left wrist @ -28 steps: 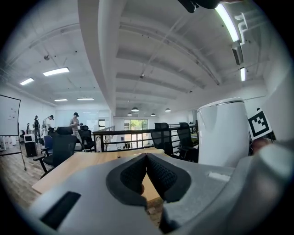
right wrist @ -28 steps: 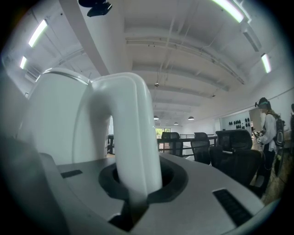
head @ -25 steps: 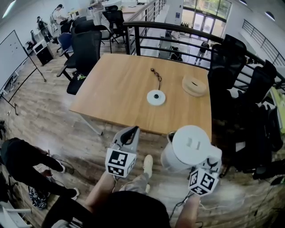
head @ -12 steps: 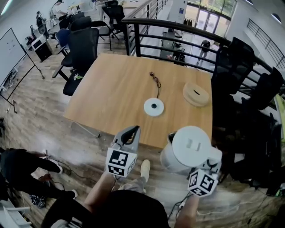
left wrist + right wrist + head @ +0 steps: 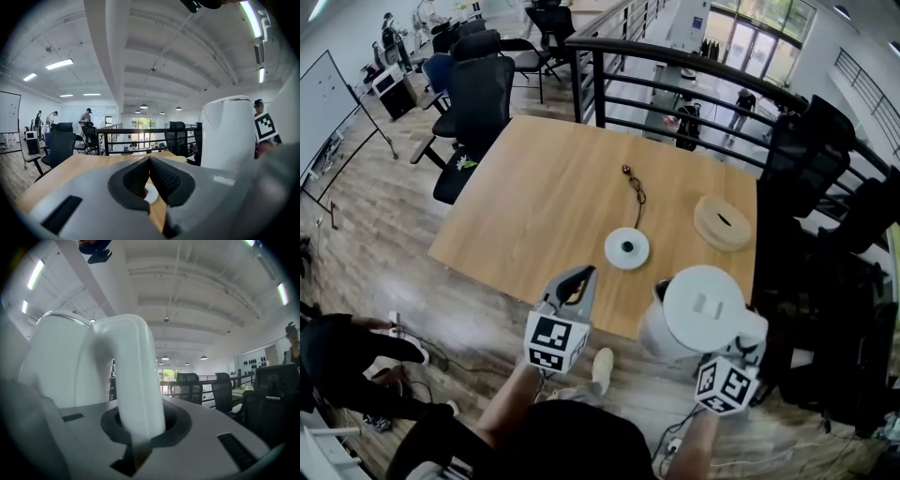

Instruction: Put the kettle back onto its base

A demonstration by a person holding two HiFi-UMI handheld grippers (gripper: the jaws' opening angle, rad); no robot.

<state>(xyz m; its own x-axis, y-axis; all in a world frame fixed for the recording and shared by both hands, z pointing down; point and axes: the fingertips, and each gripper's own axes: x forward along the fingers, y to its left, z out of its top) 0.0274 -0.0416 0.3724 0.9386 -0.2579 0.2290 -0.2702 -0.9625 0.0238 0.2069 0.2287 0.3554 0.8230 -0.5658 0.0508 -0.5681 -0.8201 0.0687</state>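
Note:
The white kettle [image 5: 698, 309] hangs in the air just off the near edge of the wooden table [image 5: 534, 197]. My right gripper [image 5: 750, 336] is shut on its curved handle [image 5: 136, 380], which fills the gap between the jaws in the right gripper view; the kettle body [image 5: 61, 362] stands at the left. The round white base [image 5: 626, 248] lies on the table ahead of the kettle, its cord [image 5: 635, 187] running away from it. My left gripper [image 5: 579, 277] is shut and empty, left of the kettle [image 5: 229, 136], its jaws [image 5: 150, 160] meeting at the tips.
A round wooden disc [image 5: 722, 222] lies at the table's right side. Black office chairs [image 5: 483, 89] stand at the far left and along the right [image 5: 825, 159]. A black railing [image 5: 675, 84] runs behind the table. A person's dark-clad legs [image 5: 347, 347] show on the floor at the left.
Both grippers and the kettle have come closer to the table; the base now sits nearer to them in the head view. The grip on the handle is unchanged.

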